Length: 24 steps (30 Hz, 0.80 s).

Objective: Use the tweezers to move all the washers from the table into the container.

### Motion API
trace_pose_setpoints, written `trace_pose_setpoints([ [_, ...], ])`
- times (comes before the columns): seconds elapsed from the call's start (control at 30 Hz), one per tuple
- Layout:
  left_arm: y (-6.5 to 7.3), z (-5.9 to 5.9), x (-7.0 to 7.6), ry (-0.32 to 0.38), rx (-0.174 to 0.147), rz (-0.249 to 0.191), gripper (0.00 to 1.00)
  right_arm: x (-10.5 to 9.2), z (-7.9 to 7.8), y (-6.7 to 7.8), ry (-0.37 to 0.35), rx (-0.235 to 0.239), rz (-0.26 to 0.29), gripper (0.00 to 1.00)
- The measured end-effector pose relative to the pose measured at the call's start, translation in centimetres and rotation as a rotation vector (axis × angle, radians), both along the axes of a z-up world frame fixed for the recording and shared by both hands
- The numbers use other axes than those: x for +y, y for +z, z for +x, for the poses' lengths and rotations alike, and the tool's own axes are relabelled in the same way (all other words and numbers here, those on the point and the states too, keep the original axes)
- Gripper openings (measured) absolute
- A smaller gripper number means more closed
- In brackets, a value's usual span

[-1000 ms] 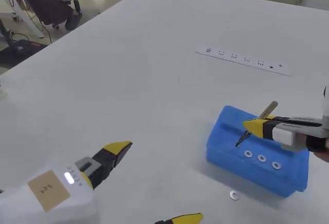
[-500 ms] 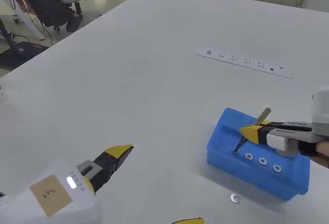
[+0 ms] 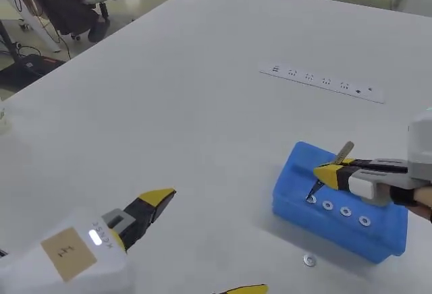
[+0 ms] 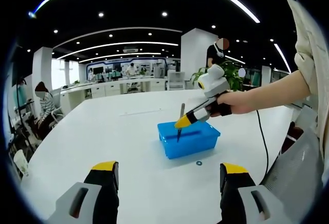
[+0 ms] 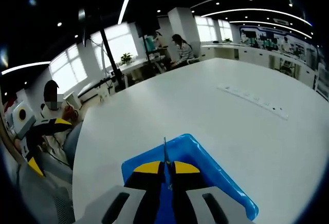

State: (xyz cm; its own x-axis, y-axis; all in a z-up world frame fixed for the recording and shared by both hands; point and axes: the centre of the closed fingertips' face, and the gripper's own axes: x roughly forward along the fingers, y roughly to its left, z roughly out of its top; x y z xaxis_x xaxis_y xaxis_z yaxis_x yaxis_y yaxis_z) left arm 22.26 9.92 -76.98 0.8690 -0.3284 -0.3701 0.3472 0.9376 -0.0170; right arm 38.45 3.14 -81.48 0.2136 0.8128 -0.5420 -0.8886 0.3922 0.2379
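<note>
R tongs (image 3: 327,172) were clamped on the tweezers (image 3: 315,190), tips down inside the blue container (image 3: 295,161), left end, by washers (image 3: 345,211) lying there. One washer (image 3: 309,261) lay on the counter (image 3: 202,105) just off the container's near wall, nearer R. L tongs (image 4: 167,171) gaped empty.

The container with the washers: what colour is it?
Blue plastic rectangular container, clearest in the head view.

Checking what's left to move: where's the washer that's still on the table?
Head view, lower right: the washer lies on the table just in front of the blue container's near wall, not touching it.
</note>
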Motion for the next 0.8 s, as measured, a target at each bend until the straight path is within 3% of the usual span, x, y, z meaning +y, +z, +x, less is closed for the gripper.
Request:
trace_pose_setpoints([
  [0.33, 0.0, 0.0, 0.0, 0.001, -0.001, 0.0, 0.82, -0.1, -0.9, 2.5, -0.014, -0.014, 0.065, 0.04],
  [0.63, 0.0, 0.0, -0.1, -0.001, -0.003, -0.001, 0.82, -0.2, -2.8, 5.4, -0.006, -0.03, 0.135, 0.04],
  [0.8, -0.1, -0.1, -0.1, -0.002, -0.002, -0.002, 0.82, -0.3, -4.1, 6.0, 0.006, -0.019, 0.156, 0.04],
])
